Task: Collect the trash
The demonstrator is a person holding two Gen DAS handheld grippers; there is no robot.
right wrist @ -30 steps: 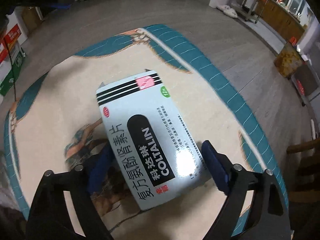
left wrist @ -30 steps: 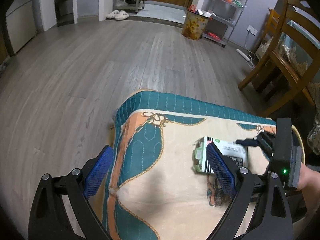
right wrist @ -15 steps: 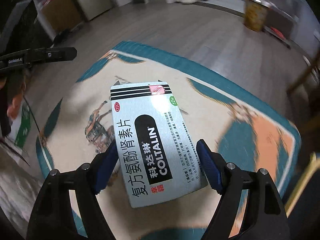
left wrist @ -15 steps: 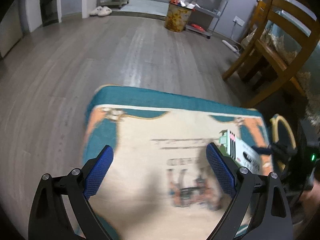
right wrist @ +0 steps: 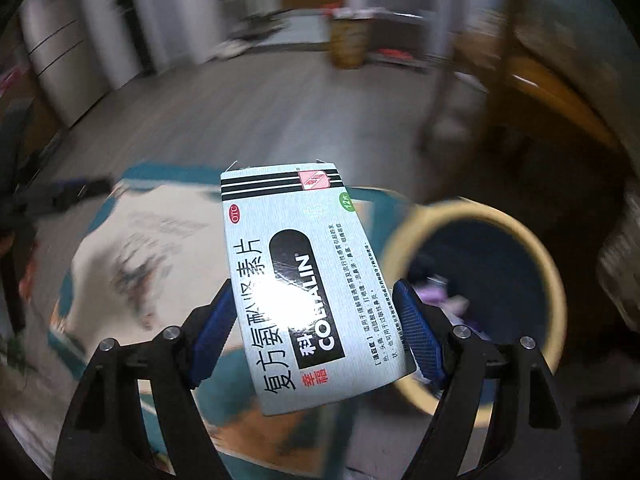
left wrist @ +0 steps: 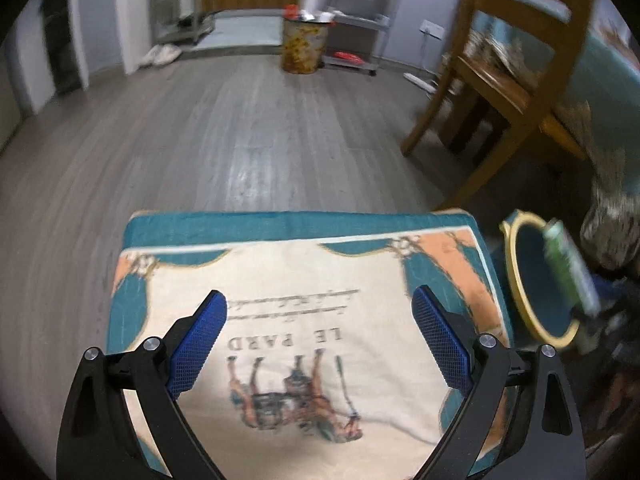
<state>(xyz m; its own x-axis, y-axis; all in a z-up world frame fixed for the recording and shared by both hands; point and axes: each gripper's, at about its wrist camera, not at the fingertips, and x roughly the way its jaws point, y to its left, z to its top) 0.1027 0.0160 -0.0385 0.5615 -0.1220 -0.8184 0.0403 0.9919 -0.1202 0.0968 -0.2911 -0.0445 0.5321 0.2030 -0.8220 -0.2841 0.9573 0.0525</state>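
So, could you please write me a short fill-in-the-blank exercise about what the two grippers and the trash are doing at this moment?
1. The white cardboard medicine box is clamped between the fingers of the ____ gripper.
2. The left gripper holds nothing; its blue-padded fingers are spread ____.
3. The round bin with a ____ rim and dark blue inside sits beside the teal-bordered printed cushion.
4. The box's bold Latin lettering begins with the letters ____.

Missing words: right; open; yellow; CO
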